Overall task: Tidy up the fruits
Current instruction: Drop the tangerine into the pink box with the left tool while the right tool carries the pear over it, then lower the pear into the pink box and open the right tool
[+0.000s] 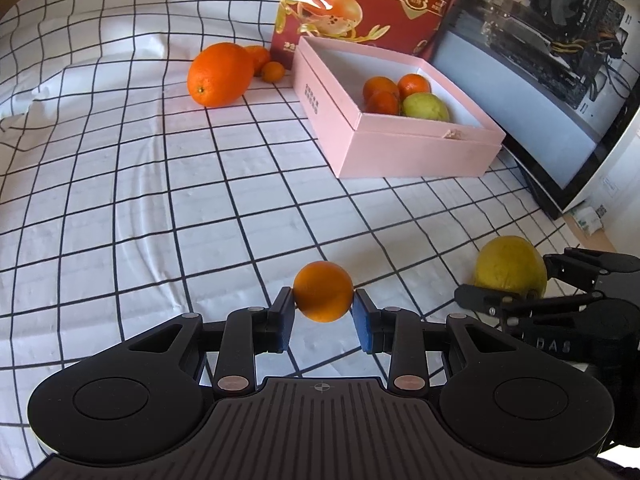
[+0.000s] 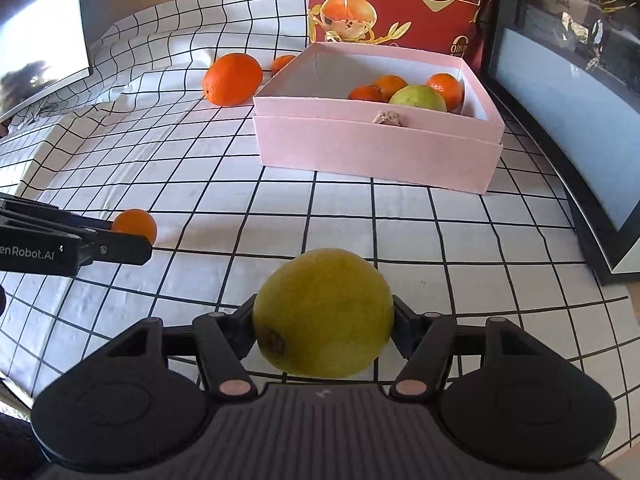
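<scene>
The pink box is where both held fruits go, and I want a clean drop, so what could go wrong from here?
1. The small orange is pinched only at its sides by the left gripper fingertips; it may slip.
2. The yellow-green fruit bulges past the right gripper and could roll out.
3. The pink box already holds fruit at its right end; dropping there might knock them.

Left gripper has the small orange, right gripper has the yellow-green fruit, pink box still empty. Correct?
Not quite: the pink box is not empty. The right wrist view shows three small oranges and a green fruit already in it. The rest holds: the left gripper grips the small orange, and the right gripper grips the yellow-green fruit.
</scene>
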The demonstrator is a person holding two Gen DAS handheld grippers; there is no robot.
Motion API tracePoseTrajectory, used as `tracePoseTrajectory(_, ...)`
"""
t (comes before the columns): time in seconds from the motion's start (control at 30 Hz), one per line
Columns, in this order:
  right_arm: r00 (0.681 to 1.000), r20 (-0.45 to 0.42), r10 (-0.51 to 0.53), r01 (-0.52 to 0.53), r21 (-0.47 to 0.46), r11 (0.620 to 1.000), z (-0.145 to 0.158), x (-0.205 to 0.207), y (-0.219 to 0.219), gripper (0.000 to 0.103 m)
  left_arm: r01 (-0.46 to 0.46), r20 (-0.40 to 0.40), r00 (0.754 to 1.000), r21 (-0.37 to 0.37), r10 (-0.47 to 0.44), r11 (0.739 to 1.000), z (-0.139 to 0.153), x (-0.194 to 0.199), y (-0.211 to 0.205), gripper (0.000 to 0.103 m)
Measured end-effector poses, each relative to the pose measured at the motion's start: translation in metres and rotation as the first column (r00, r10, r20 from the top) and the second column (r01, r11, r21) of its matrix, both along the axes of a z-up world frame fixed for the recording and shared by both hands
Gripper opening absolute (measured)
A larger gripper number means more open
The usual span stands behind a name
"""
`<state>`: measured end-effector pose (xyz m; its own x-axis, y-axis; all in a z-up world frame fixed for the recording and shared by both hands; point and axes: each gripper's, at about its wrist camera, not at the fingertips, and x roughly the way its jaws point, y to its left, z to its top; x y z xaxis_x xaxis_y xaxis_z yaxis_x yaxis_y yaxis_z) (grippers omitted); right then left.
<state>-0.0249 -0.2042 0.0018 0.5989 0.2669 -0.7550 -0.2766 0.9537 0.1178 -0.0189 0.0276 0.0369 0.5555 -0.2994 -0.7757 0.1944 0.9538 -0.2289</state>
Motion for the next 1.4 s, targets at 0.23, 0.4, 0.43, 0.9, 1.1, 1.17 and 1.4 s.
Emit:
tracePoseTrajectory(0.23, 0.993, 0.103, -0.058, 0.05, 0.076, 0.996, 0.049, 0.043, -0.02, 0.065, 0.043, 0.151, 0.988, -0.128, -0.023, 0.991, 0.065, 0.063, -0.012, 0.036)
tracePoseTrajectory(0.4, 0.958, 0.277, -0.073, 0.056, 0.068, 0.996, 0.129, 0.11, -0.036, 0.065, 0.107, 0.227, 0.971, -0.115, -0.079, 0.988, 0.096, 0.128, -0.043, 0.037)
tracePoseTrajectory(0.43, 0.954, 0.29, -0.08, 0.064, 0.064, 0.996, 0.139, 0.124, -0.039, 0.065, 0.129, 0.185, 0.977, -0.101, -0.108, 0.986, 0.087, 0.144, -0.052, 0.037)
tracePoseTrajectory(0.9, 0.998, 0.041, -0.041, 0.042, -0.005, 0.999, 0.072, 0.24, -0.003, 0.065, -0.047, 0.12, 0.99, -0.173, 0.069, 0.984, 0.065, 0.105, -0.004, 0.037)
tracePoseTrajectory(1.1, 0.999, -0.035, 0.019, -0.022, -0.111, 0.994, 0.033, 0.271, 0.041, 0.065, -0.175, 0.096, 0.977, -0.166, 0.193, 0.97, 0.054, 0.059, 0.045, 0.036)
tracePoseTrajectory(1.17, 0.999, -0.032, 0.038, -0.042, -0.144, 0.989, 0.025, 0.275, 0.049, 0.065, -0.222, 0.07, 0.969, -0.167, 0.236, 0.961, 0.048, 0.049, 0.061, 0.036)
tracePoseTrajectory(1.4, 0.995, -0.054, 0.078, -0.086, -0.158, 0.984, 0.027, 0.278, 0.066, 0.066, -0.369, 0.011, 0.927, -0.164, 0.376, 0.915, 0.033, 0.034, 0.103, 0.036)
